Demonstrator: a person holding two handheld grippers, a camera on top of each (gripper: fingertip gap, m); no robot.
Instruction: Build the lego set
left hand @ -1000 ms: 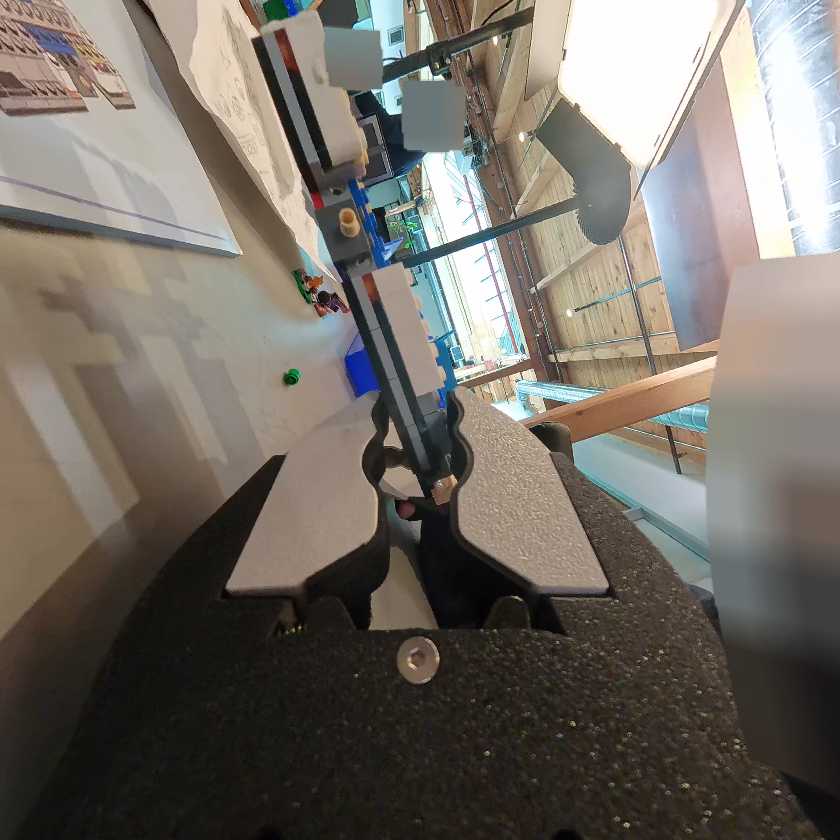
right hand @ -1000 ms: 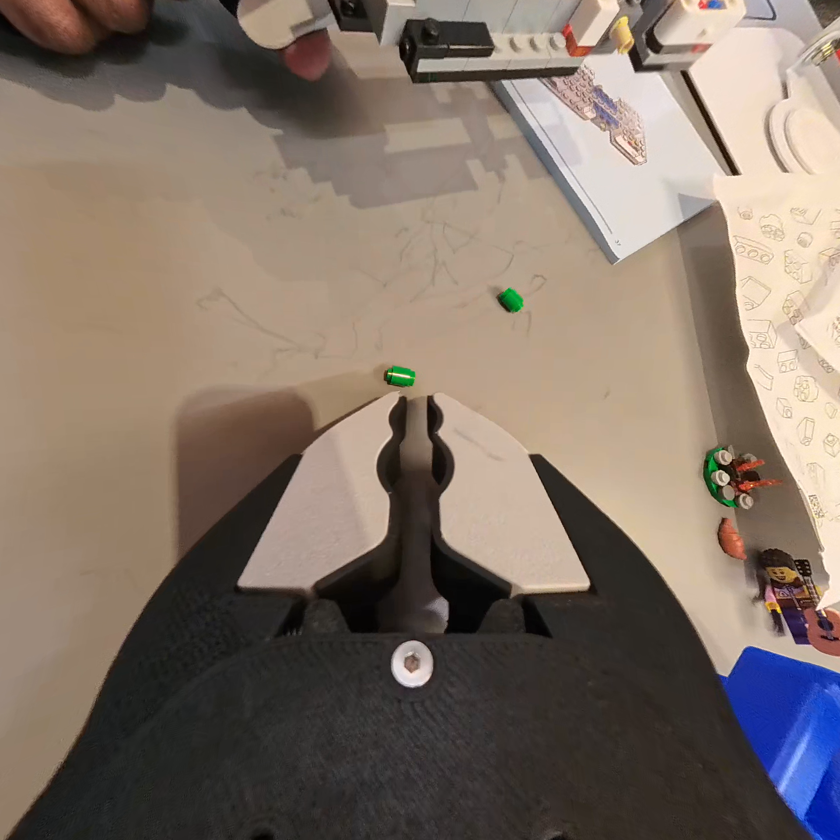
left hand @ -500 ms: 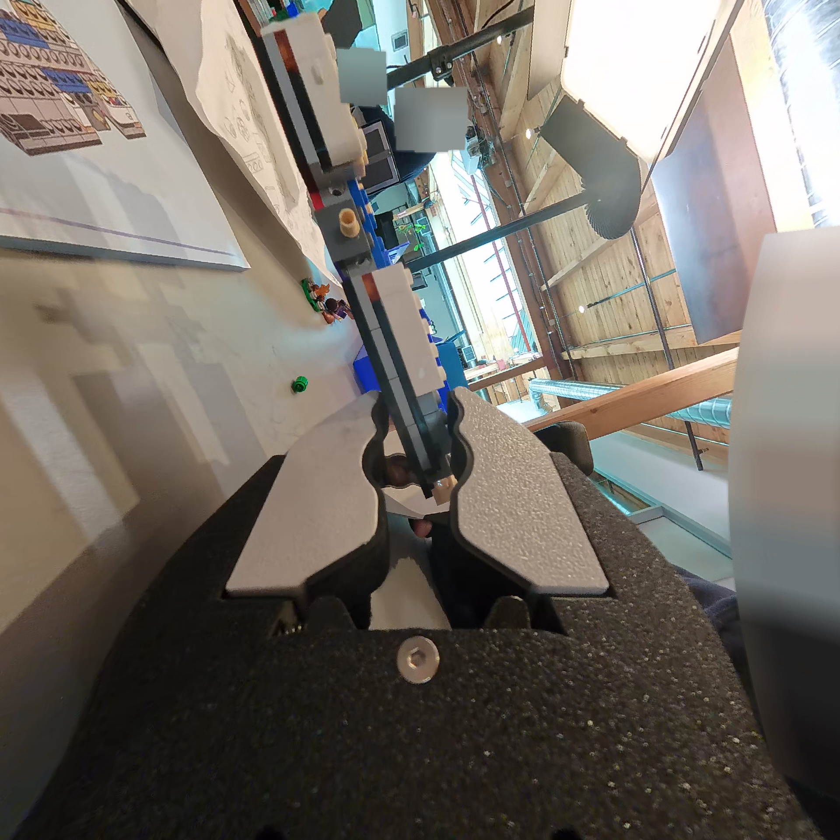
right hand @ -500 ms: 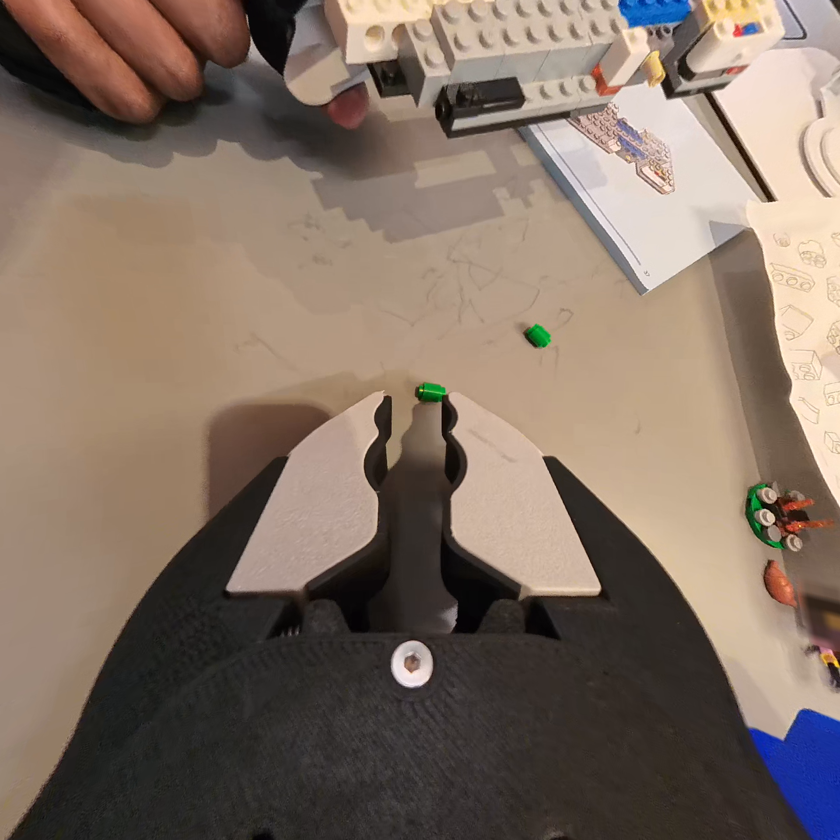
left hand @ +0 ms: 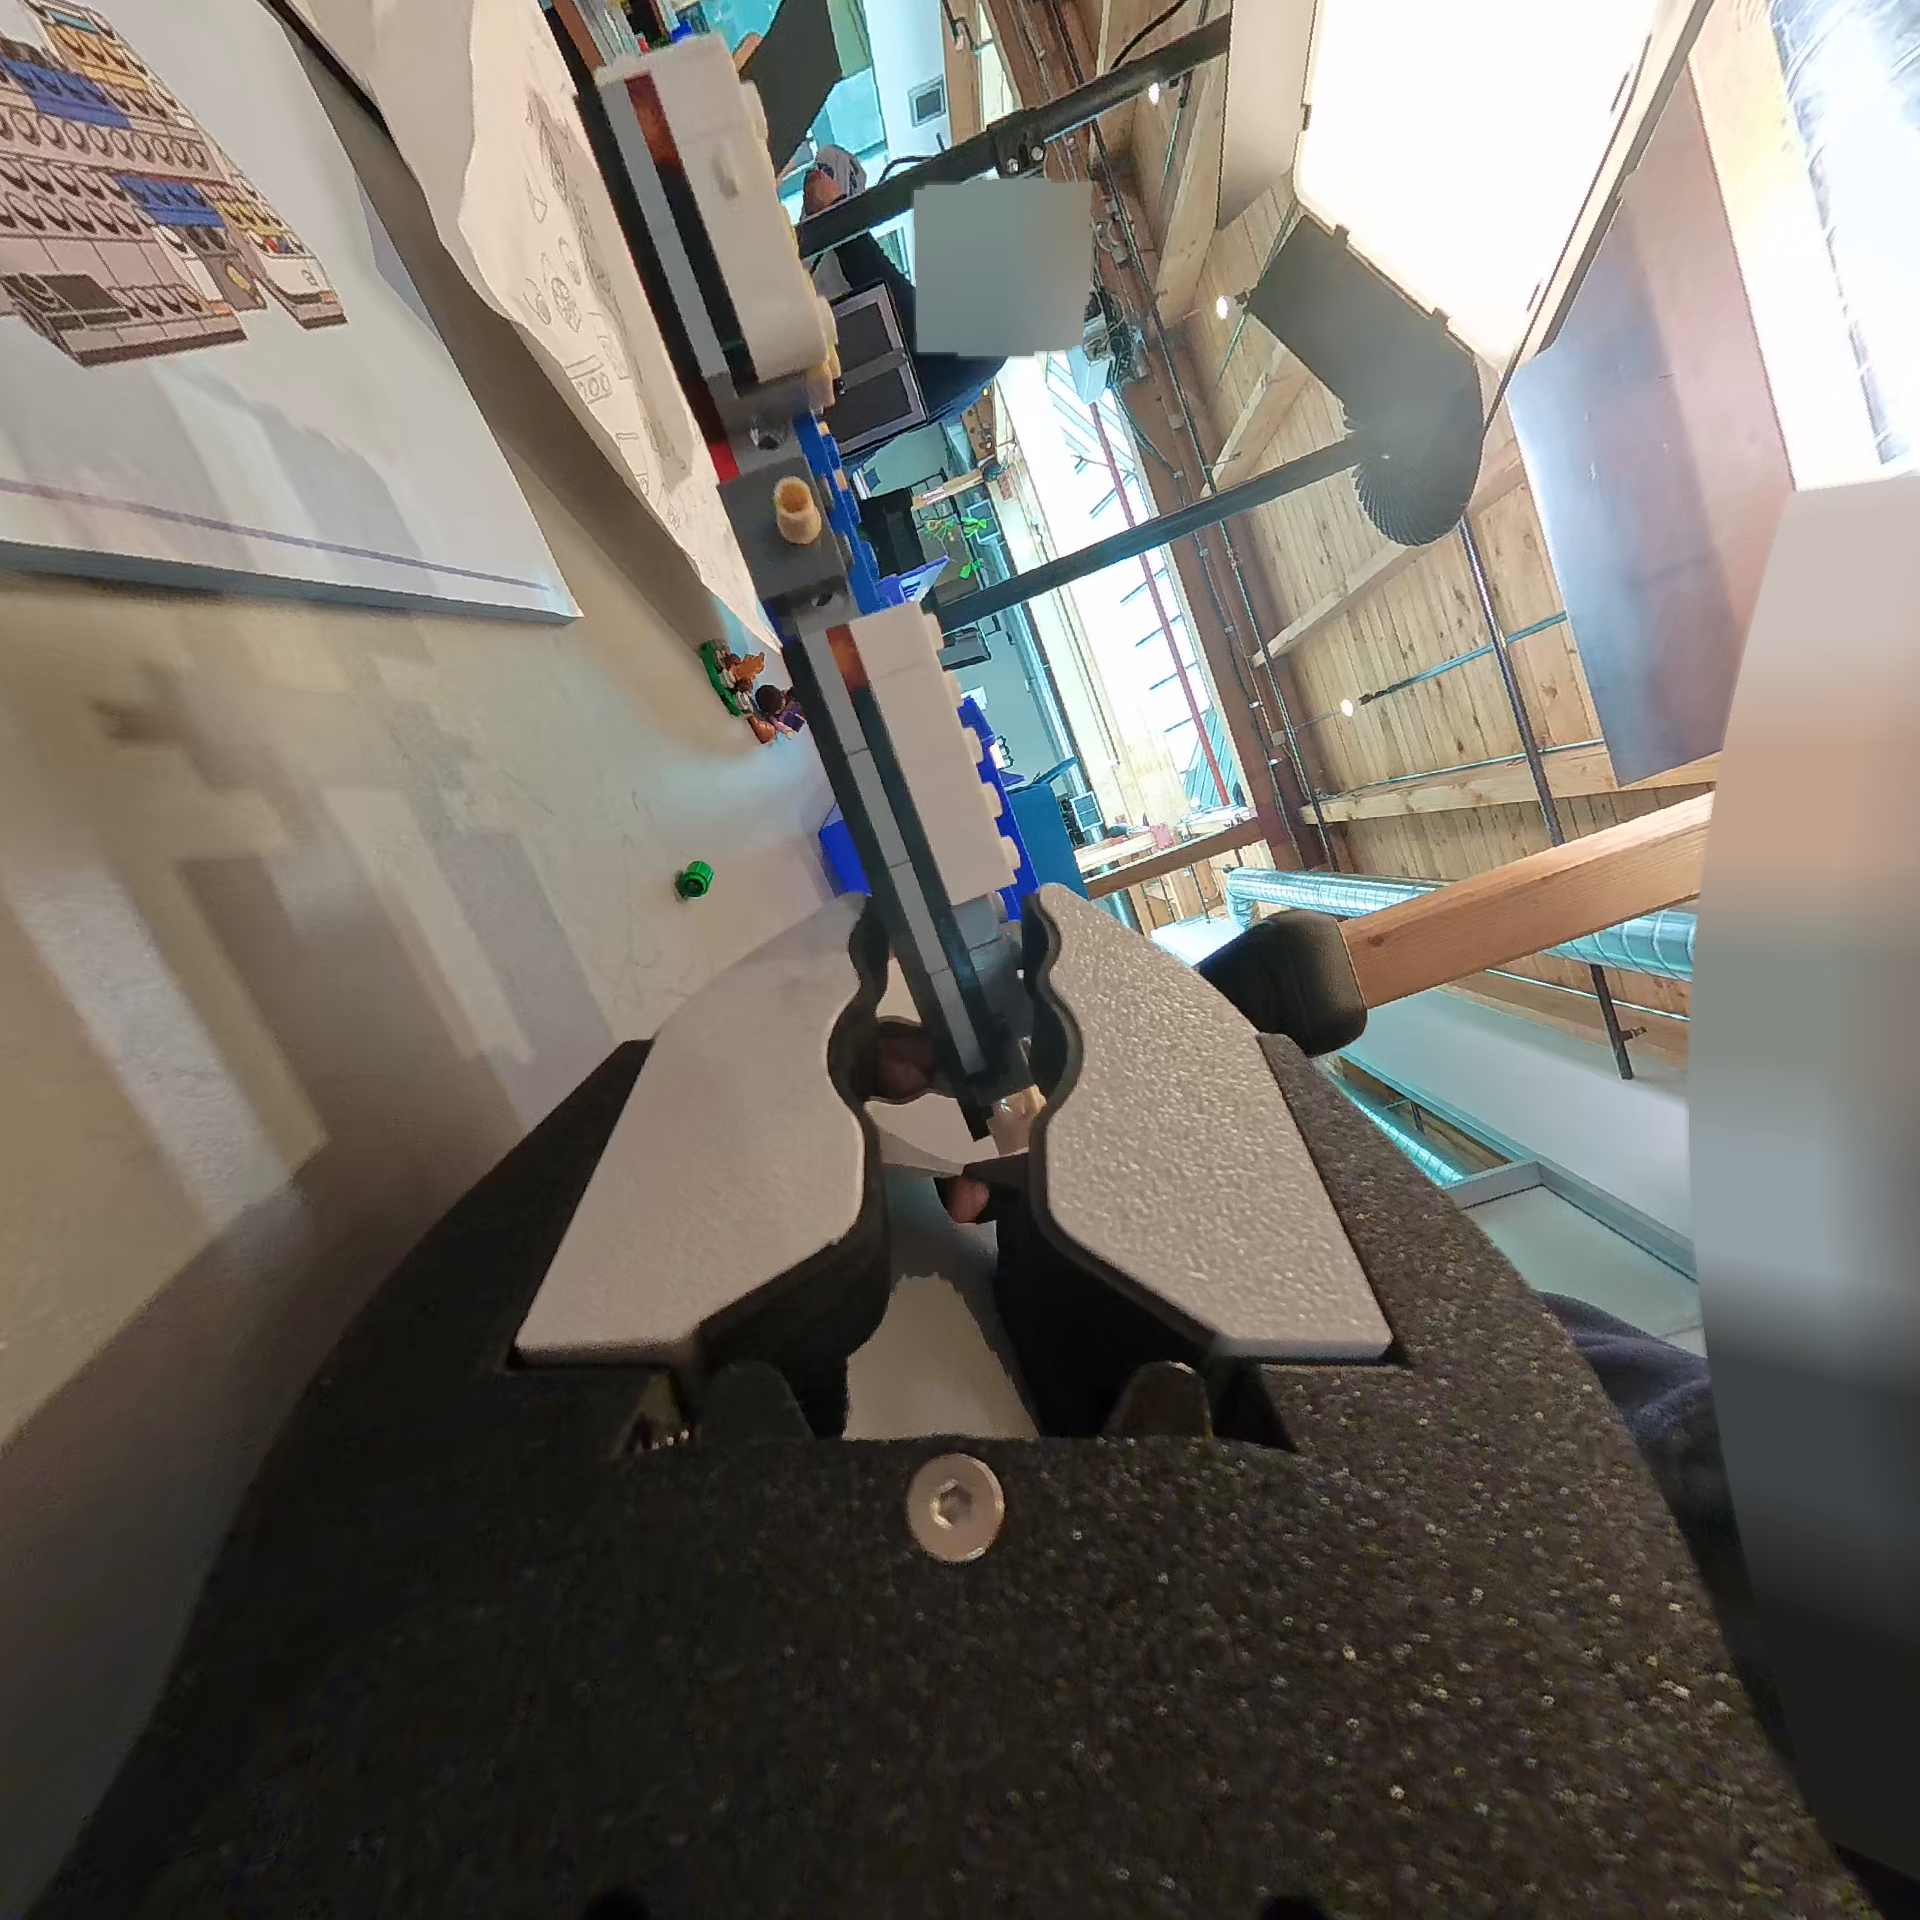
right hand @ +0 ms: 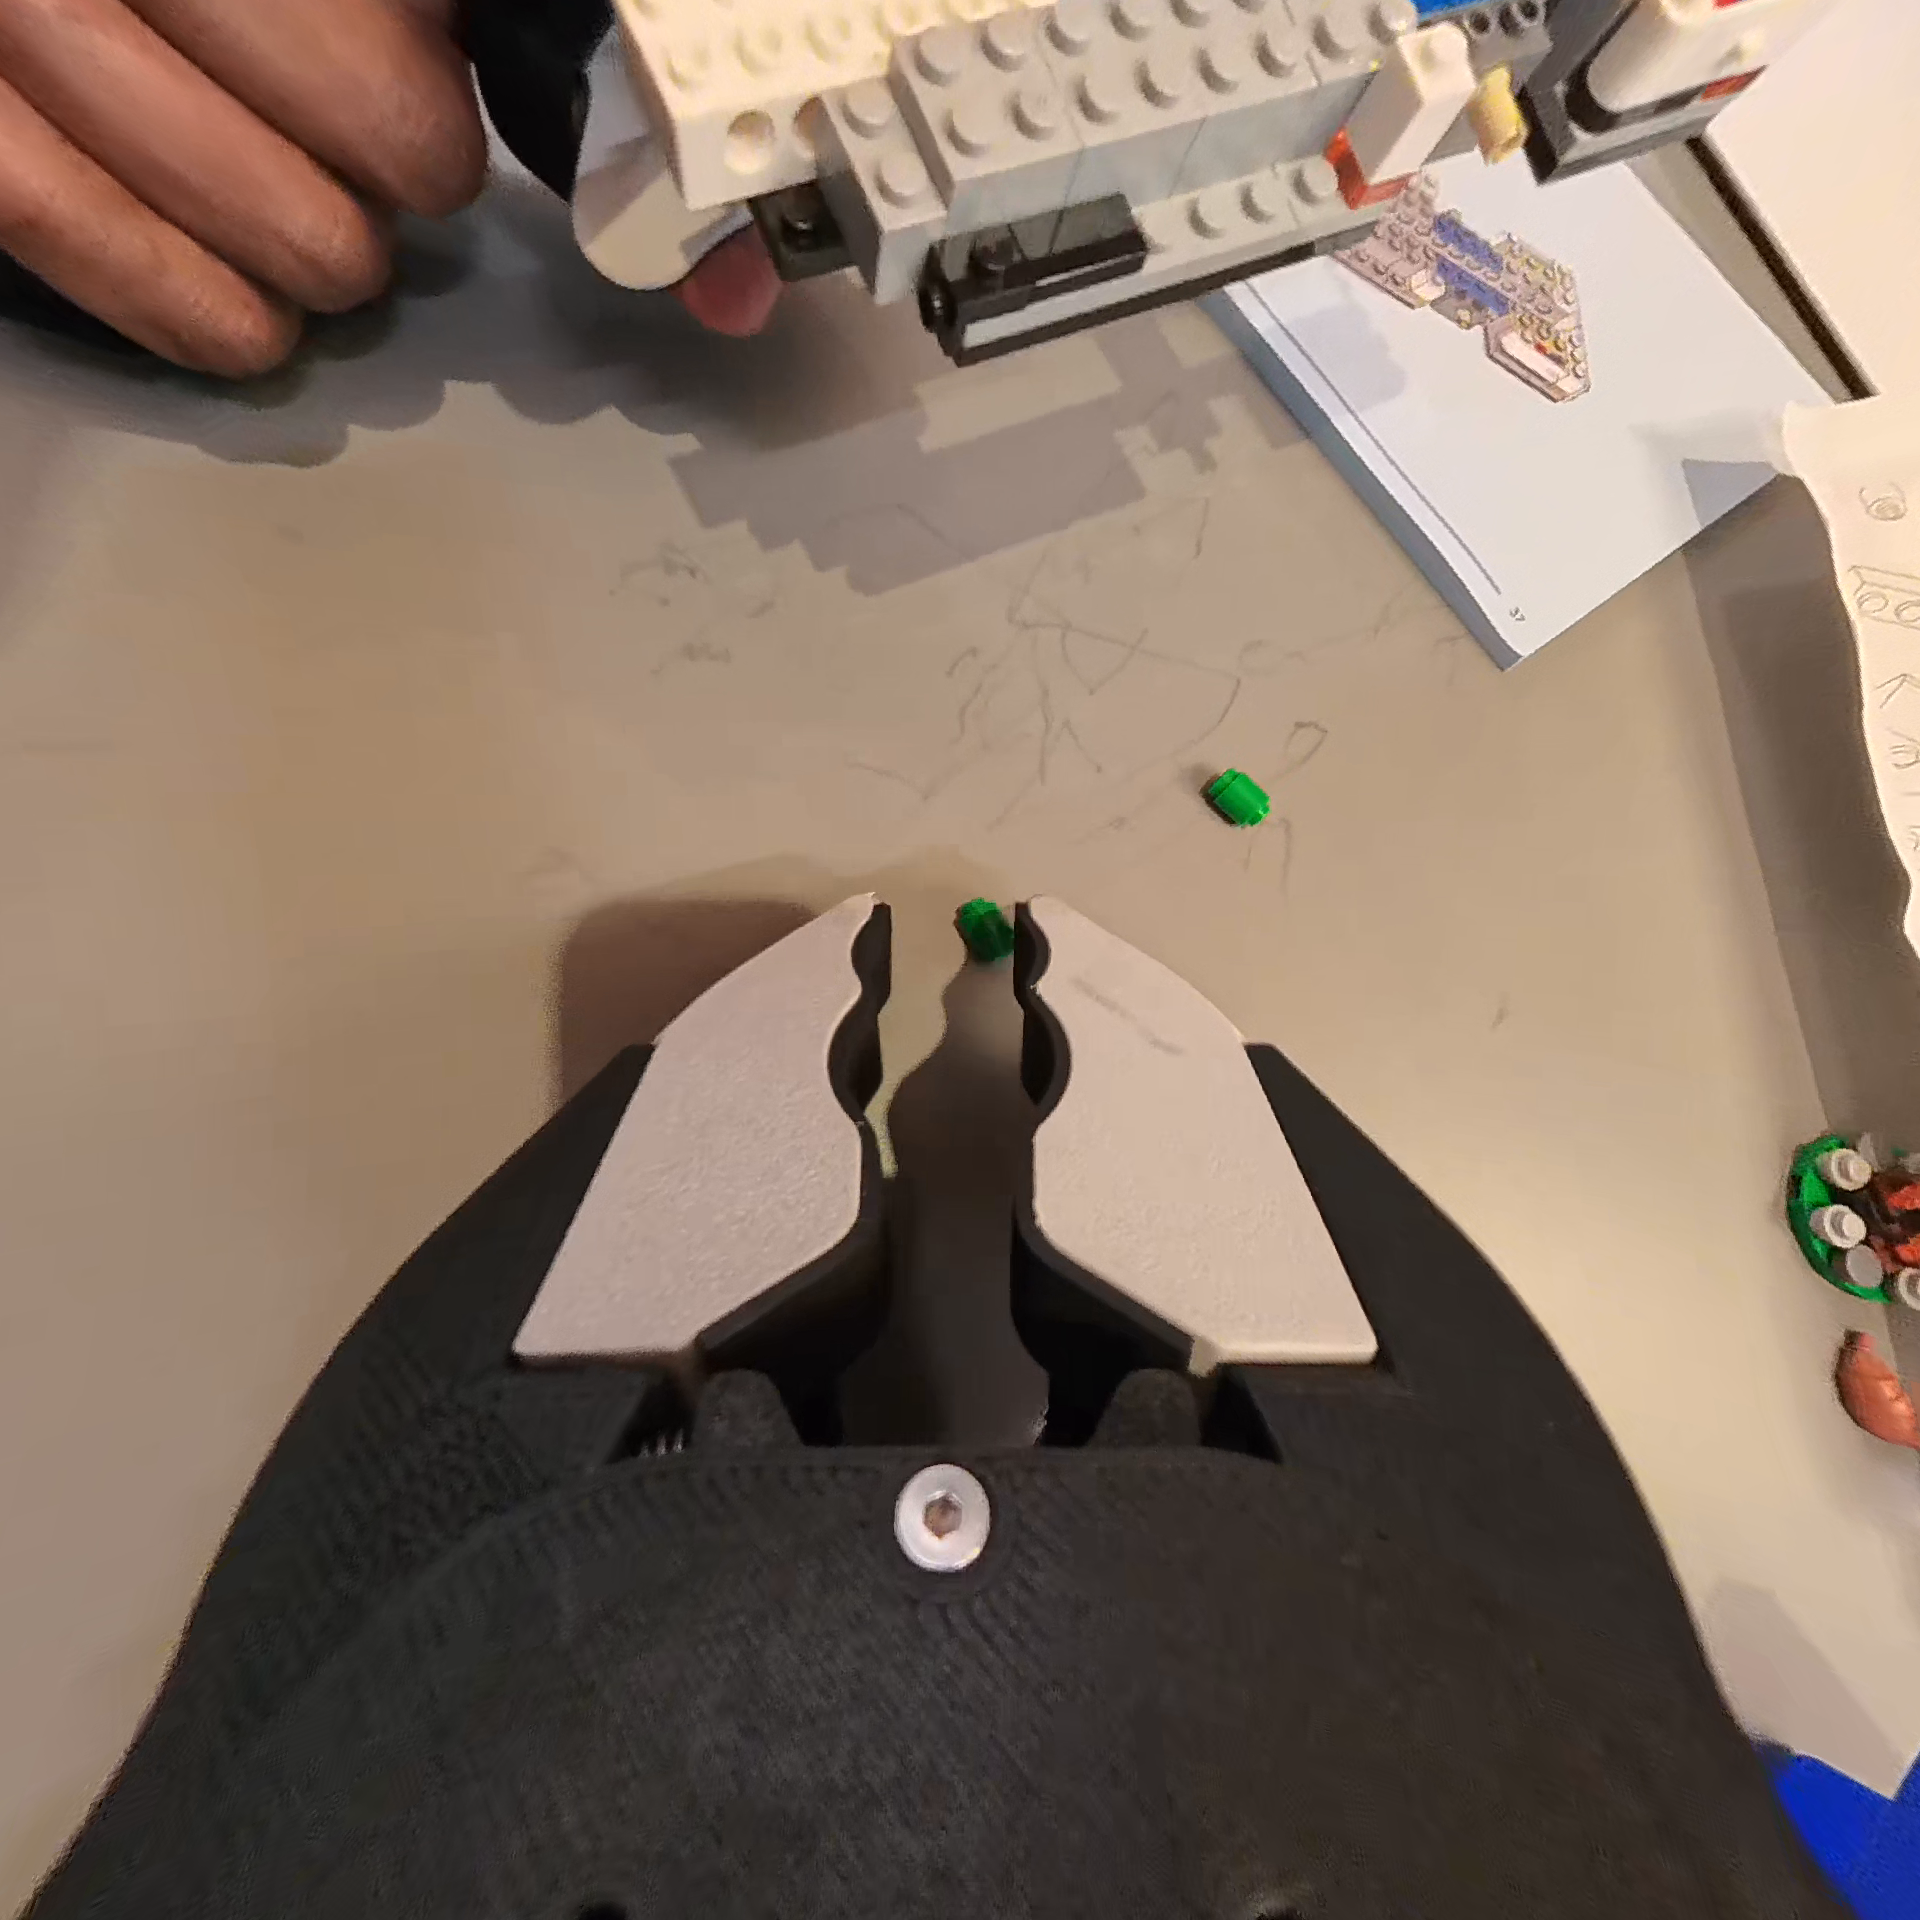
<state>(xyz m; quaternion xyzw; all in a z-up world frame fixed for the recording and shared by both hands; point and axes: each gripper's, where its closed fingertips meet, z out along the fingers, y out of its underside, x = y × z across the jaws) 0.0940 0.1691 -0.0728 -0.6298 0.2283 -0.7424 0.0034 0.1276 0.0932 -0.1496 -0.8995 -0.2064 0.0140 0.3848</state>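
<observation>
Brick model (left hand: 914, 790), a long build of white, grey and black bricks with a blue patch, runs from the middle of the left wrist frame up toward the top; its near end sits between the left gripper (left hand: 951, 935) fingers, which are closed onto it with a narrow spread, pads against both sides. In the right wrist frame the same model (right hand: 1039, 135) hangs across the top edge, clear above the table, beside a hand (right hand: 208, 177) at the upper left.

The right gripper (right hand: 951, 930) is partly open, low over the table. A green stud (right hand: 985, 930) lies between its tips, close against the right-hand finger (right hand: 1132, 1091), with a clear gap to the other one; the pads do not clamp it. A second green stud (right hand: 1236, 798) lies loose, up and to the right.

Farther right, a booklet (right hand: 1507, 416) lies open at the upper right, partly under the model's far end. A printed paper sheet (right hand: 1870, 623) hangs over the right edge. Below it sit a small green round piece with grey pegs (right hand: 1839, 1226) and an orange-brown bit (right hand: 1881, 1392). A blue bin (right hand: 1860, 1829) corner shows at the lower right.

The table (right hand: 416, 727) is matt beige, marked with thin pencil-like scribbles near the middle, and carries blocky shadows of the model. In the left wrist frame, tilted sideways, the room has wooden plank walls (left hand: 1455, 675), dark poles, a bright lamp panel (left hand: 1455, 135), a silver duct (left hand: 1455, 914) and a wooden beam (left hand: 1538, 894).
</observation>
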